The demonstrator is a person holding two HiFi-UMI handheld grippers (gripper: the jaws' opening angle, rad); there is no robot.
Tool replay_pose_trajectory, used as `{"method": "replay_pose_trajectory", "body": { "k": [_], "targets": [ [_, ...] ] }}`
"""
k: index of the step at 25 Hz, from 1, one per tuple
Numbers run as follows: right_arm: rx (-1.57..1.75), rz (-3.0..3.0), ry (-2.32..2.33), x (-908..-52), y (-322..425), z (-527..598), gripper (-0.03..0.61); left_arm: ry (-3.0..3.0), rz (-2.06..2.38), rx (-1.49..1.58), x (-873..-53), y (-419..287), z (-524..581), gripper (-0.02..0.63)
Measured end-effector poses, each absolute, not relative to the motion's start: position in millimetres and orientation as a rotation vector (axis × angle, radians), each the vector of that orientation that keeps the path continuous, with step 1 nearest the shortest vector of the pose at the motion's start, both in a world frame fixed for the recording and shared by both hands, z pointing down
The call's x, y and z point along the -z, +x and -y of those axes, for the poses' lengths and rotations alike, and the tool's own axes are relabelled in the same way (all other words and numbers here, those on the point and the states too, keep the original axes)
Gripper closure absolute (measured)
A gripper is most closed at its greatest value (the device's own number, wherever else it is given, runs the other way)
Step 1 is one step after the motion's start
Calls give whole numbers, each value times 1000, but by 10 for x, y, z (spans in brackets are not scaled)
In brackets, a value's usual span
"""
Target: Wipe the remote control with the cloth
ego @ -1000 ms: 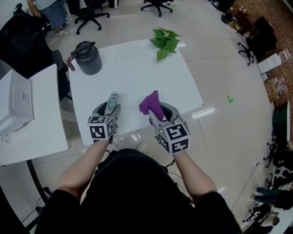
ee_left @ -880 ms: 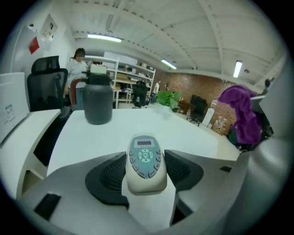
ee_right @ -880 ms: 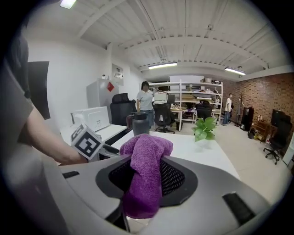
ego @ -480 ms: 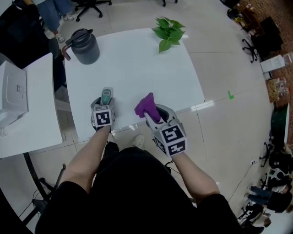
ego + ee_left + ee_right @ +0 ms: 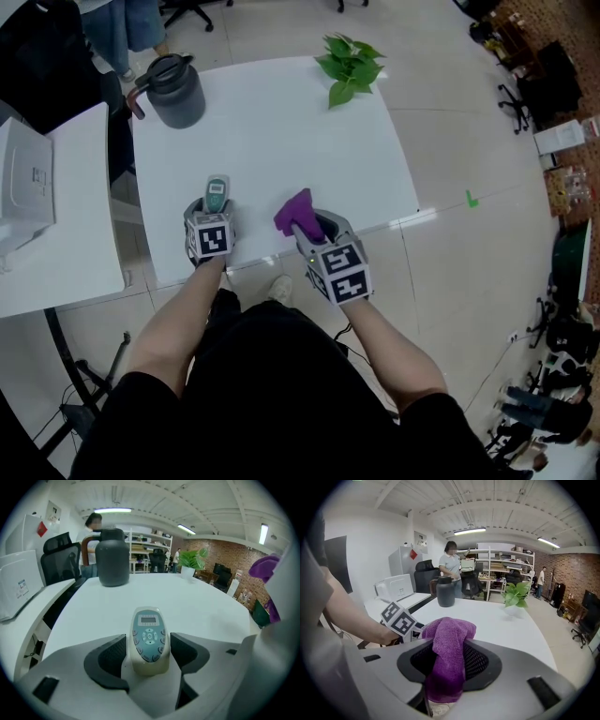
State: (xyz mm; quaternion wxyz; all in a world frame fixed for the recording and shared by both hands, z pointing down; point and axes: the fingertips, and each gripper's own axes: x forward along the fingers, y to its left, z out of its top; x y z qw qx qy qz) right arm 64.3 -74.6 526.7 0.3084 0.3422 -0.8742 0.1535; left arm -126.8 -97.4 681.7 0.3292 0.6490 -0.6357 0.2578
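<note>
The cream remote control (image 5: 217, 192) (image 5: 149, 637) lies flat on the white table (image 5: 272, 131) near its front edge, buttons up. My left gripper (image 5: 216, 202) (image 5: 149, 649) is around its near end; its jaws are opening, with a thin gap showing at the left pad. To its right, my right gripper (image 5: 314, 225) (image 5: 449, 660) is shut on the purple cloth (image 5: 295, 214) (image 5: 450, 639), which bunches up above the jaws. The cloth is held a little above the table, apart from the remote.
A dark grey jug (image 5: 176, 94) (image 5: 112, 557) stands at the table's far left corner, a potted green plant (image 5: 347, 64) (image 5: 515, 595) at the far right. A lower white side table with a white box (image 5: 23, 183) adjoins on the left. Office chairs and people stand beyond.
The left gripper has turned straight and the remote now lies flat between its jaws. The right gripper with the cloth has shifted slightly left and nearer.
</note>
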Motion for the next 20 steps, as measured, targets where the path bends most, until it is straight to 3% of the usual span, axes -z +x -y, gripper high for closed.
{"method": "replay_pose_trajectory", "body": {
  "k": [13, 20],
  "targets": [
    [-439, 2109, 860, -6438, 457, 1336, 408, 1814, 1616, -594, -6188, -1292, 626, 325],
    [-428, 2065, 827, -6619, 425, 1355, 359, 1865, 1603, -582, -6012, -1255, 606, 325]
  ]
}}
